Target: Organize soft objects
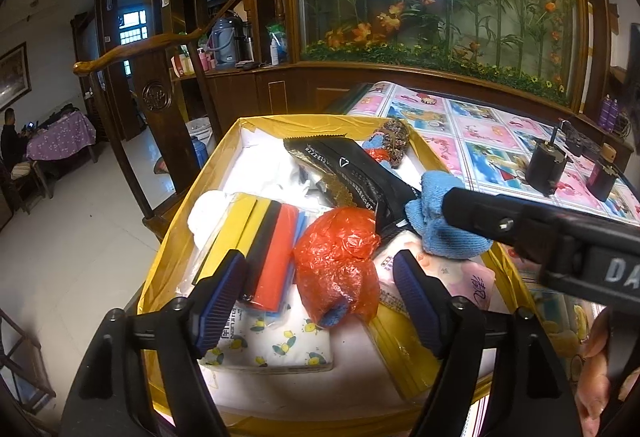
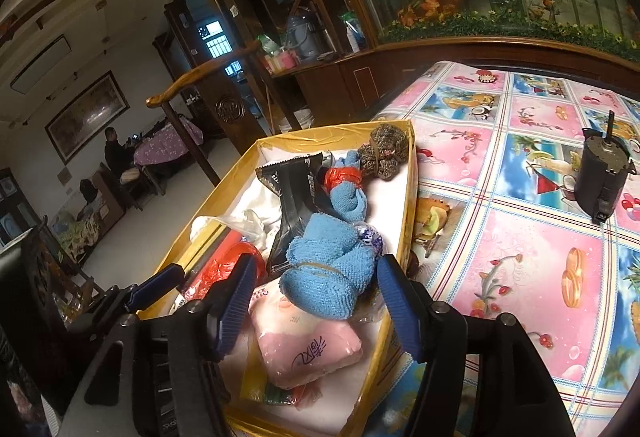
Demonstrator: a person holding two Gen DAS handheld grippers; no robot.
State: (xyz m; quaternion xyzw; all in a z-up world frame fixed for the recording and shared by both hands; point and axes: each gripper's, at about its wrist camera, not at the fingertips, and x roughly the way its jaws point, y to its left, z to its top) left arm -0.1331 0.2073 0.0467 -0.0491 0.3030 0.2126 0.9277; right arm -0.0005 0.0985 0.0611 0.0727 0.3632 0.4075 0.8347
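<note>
A yellow-rimmed box [image 1: 176, 233] [image 2: 406, 197] holds the soft objects. In the left wrist view my left gripper [image 1: 320, 293] is open just above an orange plastic bag bundle [image 1: 340, 261], its jaws on either side, not touching. Beside it lie coloured sponge strips [image 1: 264, 245], a lemon-print tissue pack [image 1: 288, 341], a black foil pouch [image 1: 352, 173] and a rolled blue towel [image 1: 444, 225]. In the right wrist view my right gripper [image 2: 312, 301] is open over the blue towel [image 2: 324, 277] and a pink tissue pack [image 2: 308, 349].
The box sits at the edge of a table with a pink and blue patterned cloth [image 2: 520, 237]. A black cylindrical motor [image 2: 604, 177] stands on the cloth. A second blue towel tied with orange [image 2: 348, 189] and a brown scrubber [image 2: 384, 153] lie at the box's far end. A wooden chair [image 1: 156, 97] stands beyond.
</note>
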